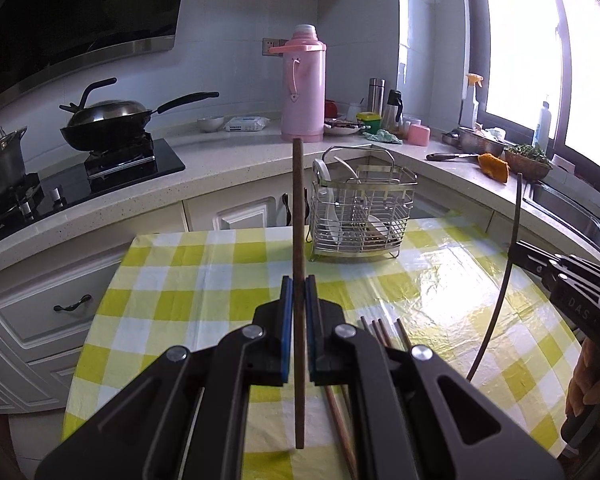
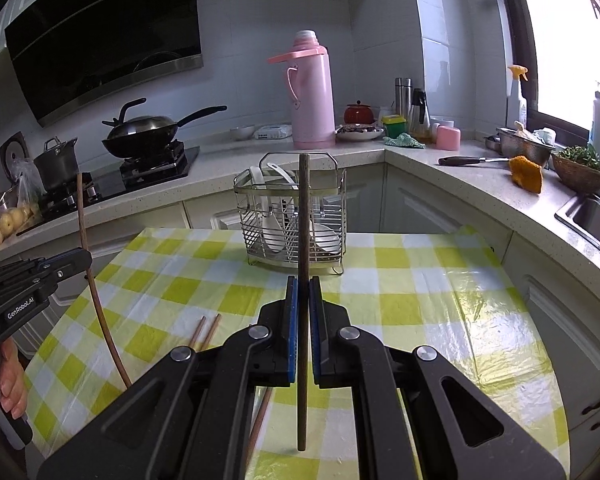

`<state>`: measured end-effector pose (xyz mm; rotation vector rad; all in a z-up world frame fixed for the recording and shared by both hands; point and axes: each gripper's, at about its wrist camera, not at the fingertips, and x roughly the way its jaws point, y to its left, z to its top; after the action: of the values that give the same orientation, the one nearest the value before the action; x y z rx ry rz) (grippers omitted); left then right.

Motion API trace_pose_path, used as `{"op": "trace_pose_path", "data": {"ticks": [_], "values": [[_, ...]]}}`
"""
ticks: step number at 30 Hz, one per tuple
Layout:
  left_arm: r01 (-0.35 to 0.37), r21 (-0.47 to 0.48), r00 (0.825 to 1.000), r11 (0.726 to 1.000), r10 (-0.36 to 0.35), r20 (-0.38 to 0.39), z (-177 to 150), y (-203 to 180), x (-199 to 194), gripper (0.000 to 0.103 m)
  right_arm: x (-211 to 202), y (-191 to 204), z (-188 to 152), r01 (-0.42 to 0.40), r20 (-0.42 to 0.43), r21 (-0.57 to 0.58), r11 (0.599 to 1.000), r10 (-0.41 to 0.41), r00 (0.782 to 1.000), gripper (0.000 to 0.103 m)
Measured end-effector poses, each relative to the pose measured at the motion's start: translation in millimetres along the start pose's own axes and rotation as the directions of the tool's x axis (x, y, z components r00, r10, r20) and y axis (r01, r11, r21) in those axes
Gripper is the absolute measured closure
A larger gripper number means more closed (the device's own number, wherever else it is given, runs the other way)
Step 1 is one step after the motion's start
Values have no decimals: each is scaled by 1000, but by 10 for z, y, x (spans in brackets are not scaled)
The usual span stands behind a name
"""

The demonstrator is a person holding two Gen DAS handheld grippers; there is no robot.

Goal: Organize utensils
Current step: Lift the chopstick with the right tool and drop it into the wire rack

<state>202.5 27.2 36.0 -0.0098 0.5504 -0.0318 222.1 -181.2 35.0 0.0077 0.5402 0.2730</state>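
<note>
While each gripper clamps a single upright brown chopstick between its blue pads, the rest of the set lies loose on the checked tablecloth. The left gripper is closed on one chopstick, and the right gripper is closed on another chopstick. Several spare chopsticks rest on the yellow-and-white tablecloth beneath the grippers. At the table's far edge stands a wire utensil rack holding white spoons. Behind it, on the countertop, are a pink thermos and a wok on the stove.
</note>
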Motion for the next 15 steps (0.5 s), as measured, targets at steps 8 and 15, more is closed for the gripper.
{"op": "trace_pose_path", "data": {"ticks": [8,15], "values": [[9,4,1000,1000,-9,26,331,0,123,97,154,-48,216,3,32,-5,1000,-3,999,97],[15,-32,997,999,-13,75,809,44,323,97,318,-200,656,-13,124,12,1000,11,992,97]]}}
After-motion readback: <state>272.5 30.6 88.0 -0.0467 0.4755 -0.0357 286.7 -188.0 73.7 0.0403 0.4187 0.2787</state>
